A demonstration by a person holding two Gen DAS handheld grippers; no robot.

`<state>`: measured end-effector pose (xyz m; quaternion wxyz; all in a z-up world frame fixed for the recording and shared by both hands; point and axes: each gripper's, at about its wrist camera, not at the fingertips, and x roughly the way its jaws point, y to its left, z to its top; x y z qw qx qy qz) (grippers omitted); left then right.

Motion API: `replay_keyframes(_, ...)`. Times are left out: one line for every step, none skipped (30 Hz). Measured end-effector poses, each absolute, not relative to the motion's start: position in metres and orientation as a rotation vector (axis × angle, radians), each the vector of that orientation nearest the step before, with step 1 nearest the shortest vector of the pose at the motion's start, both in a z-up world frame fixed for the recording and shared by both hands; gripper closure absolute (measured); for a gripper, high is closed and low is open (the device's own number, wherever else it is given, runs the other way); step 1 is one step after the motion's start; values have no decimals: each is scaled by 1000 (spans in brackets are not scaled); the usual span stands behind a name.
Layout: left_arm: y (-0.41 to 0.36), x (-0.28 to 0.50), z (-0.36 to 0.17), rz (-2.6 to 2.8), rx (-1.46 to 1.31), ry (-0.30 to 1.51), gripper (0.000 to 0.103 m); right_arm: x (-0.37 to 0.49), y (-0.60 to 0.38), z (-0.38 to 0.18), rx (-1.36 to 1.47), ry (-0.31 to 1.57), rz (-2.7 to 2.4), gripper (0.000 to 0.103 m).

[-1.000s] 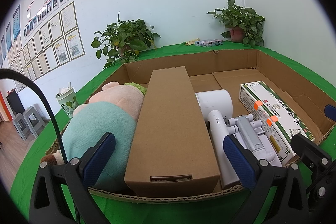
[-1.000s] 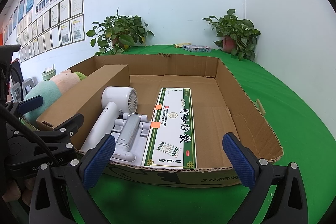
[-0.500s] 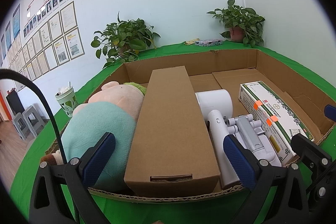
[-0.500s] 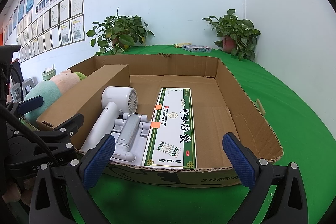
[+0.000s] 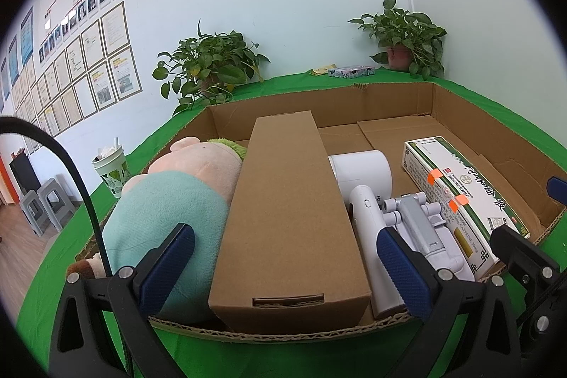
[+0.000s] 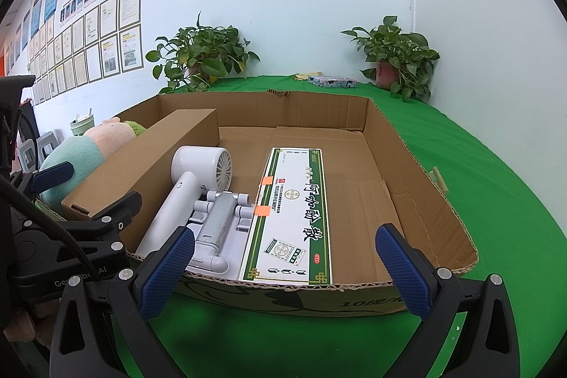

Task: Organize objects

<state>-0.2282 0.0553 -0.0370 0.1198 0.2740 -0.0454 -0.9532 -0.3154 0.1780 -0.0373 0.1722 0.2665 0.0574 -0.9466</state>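
Observation:
A shallow cardboard tray (image 6: pixel 418 165) on the green table holds a plush toy (image 5: pixel 170 204) at the left, a long brown carton (image 5: pixel 287 211), a white hair dryer (image 6: pixel 191 193), a grey plastic part (image 6: pixel 219 222) and a green-and-white medicine box (image 6: pixel 301 211). My left gripper (image 5: pixel 283 268) hangs open just before the tray's near edge, in line with the brown carton, nothing between its fingers. My right gripper (image 6: pixel 283 268) is open too, before the near edge by the medicine box. The left gripper's body (image 6: pixel 71 236) shows at the right wrist view's left.
Two potted plants (image 6: pixel 202 59) (image 6: pixel 397 59) stand at the table's back by the wall. A small printed packet (image 6: pixel 331 81) lies between them. A paper cup (image 5: pixel 110 169) sits left of the tray. Green cloth (image 6: pixel 514 201) lies bare to the tray's right.

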Motion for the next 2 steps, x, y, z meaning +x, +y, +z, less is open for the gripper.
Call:
replay_keyframes(55,-228,-37,-2786,801,-132,1,-315,178,-37,757,163,-2686,0)
replay_keyframes(55,-228,-37,-2786,801,-132,1,-316,178,-37,757,163,-2686,0)
